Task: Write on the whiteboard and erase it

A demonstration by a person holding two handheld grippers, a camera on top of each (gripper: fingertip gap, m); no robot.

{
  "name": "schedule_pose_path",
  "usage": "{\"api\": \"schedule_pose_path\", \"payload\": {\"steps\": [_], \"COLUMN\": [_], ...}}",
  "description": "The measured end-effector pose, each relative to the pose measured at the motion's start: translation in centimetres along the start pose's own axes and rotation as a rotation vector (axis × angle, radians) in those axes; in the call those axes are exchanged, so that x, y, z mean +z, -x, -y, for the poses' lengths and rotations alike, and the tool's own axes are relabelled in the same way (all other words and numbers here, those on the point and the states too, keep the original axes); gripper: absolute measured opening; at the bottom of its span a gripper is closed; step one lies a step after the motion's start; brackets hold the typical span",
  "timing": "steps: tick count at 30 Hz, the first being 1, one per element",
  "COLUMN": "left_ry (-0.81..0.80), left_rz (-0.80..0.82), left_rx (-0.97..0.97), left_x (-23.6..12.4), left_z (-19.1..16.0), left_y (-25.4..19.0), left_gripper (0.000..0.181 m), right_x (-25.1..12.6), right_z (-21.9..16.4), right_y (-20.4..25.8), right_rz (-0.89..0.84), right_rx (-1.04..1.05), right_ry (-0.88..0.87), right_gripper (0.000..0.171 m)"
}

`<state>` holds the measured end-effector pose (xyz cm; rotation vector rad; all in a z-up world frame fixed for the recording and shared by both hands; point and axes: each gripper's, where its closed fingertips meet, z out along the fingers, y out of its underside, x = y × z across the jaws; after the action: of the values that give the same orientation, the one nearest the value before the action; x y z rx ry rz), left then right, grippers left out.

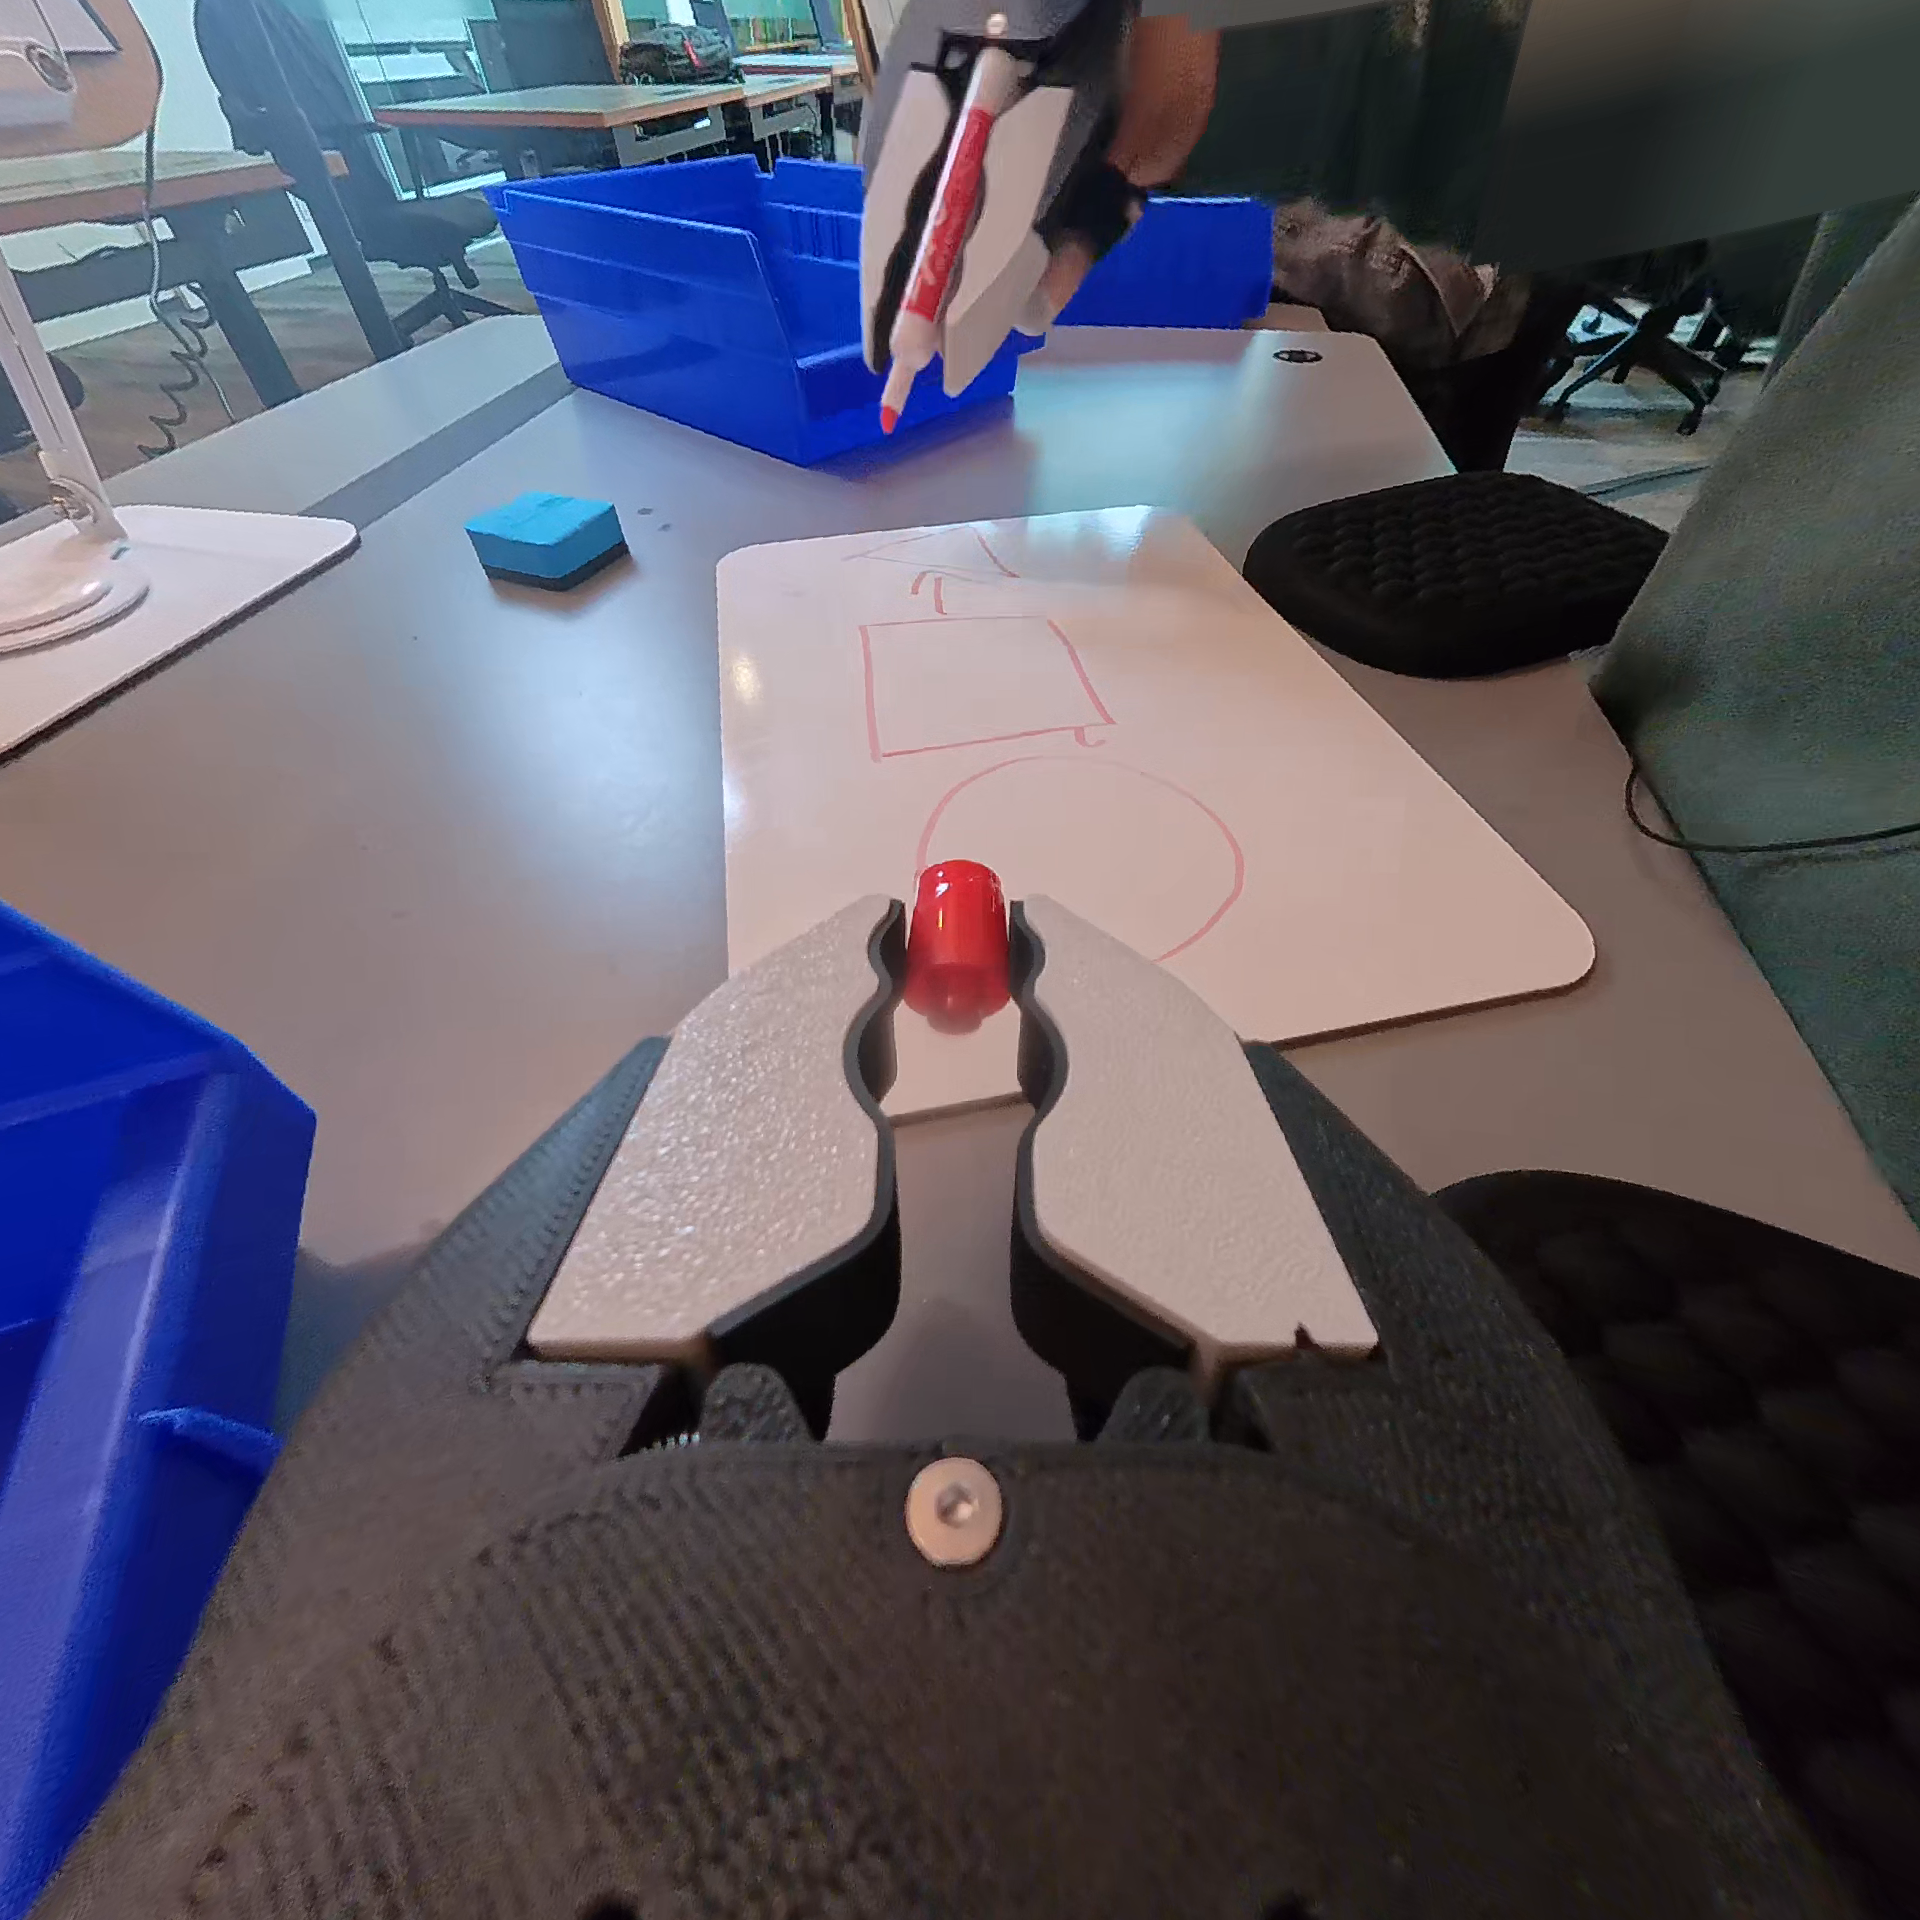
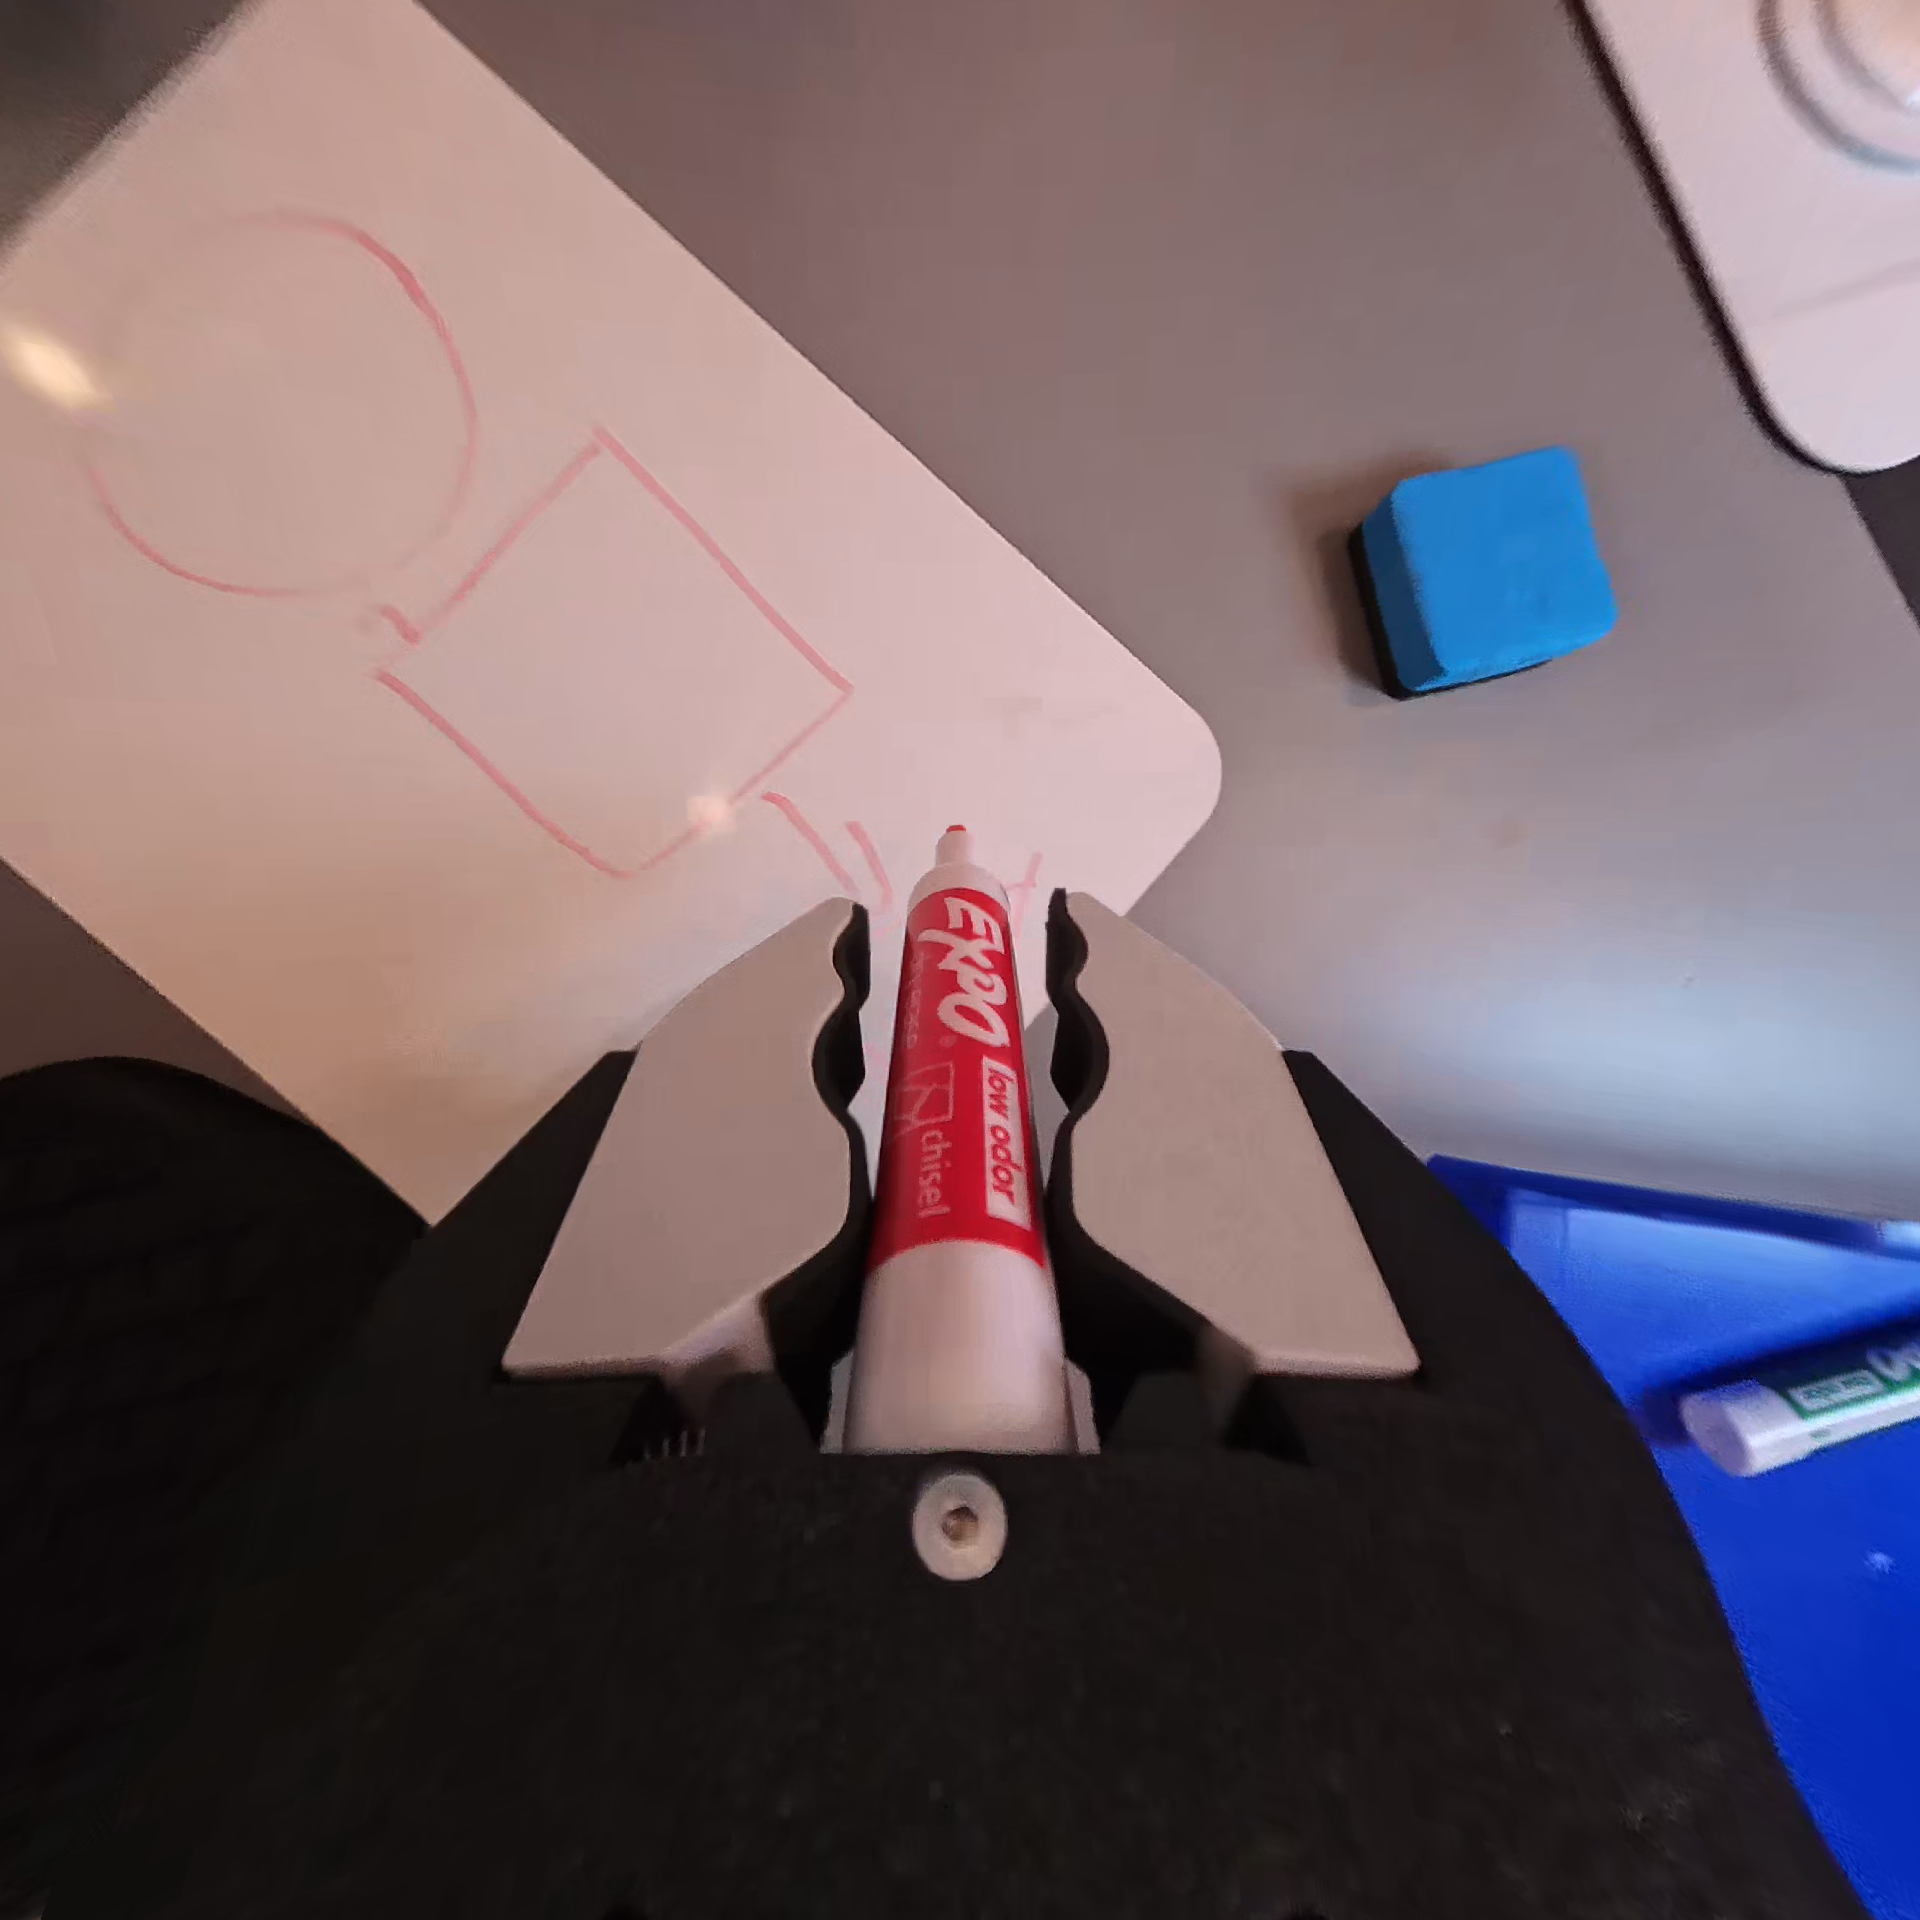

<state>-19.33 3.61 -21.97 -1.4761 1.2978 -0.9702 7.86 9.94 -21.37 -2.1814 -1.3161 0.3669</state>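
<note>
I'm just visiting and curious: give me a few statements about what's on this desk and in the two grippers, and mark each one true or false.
1. The right gripper holds an uncapped red marker. True.
2. The left gripper is empty. False: it is shut on the red marker cap.
3. The whiteboard is blank. False: a red circle, a square and a triangle-like shape are drawn on it.
4. The blue eraser lies on the desk, off the whiteboard. True.
5. The marker tip is pressed on the whiteboard. False: it is raised in the air in front of a blue bin.
</note>
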Motion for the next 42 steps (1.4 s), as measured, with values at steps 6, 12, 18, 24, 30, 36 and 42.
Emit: {"api": "schedule_pose_path", "payload": {"steps": [6,12,18,24,30,36,42], "left_ry": [-0.068,-0.139,-0.156,-0.144,-0.071,-0.069,-0.095], "left_rz": [-0.030,-0.060,-0.031,-0.042,-0.031,0.000,0.032], "left_rx": [-0.036,0.046,0.182,0.210,0.247,0.286,0.317], "left_x": [1.3,4.8,6.9,7.6,8.3,8.4,8.4], "left_z": [1.9,6.0,8.5,8.4,7.3,6.9,7.4], "left_y": [-0.7,-2.0,-3.0,-3.8,-4.4,-4.6,-4.8], "left_gripper": [0.019,0.018,0.019,0.019,0.018,0.017,0.017], "right_x": [-2.0,-0.7,0.0,-0.2,1.7,2.3,2.0], "right_z": [3.1,7.7,10.9,11.3,10.9,10.6,10.9], "right_y": [5.2,12.0,15.3,15.8,16.6,17.1,17.0], "right_rz": [0.065,0.252,0.447,0.504,0.492,0.522,0.597], "right_rx": [-0.032,-0.084,-0.047,-0.006,0.005,0.054,0.168], "right_ry": [-0.408,-0.657,-0.725,-0.755,-0.681,-0.673,-0.757], "right_gripper": [0.034,0.034,0.034,0.034,0.032,0.031,0.031]}}
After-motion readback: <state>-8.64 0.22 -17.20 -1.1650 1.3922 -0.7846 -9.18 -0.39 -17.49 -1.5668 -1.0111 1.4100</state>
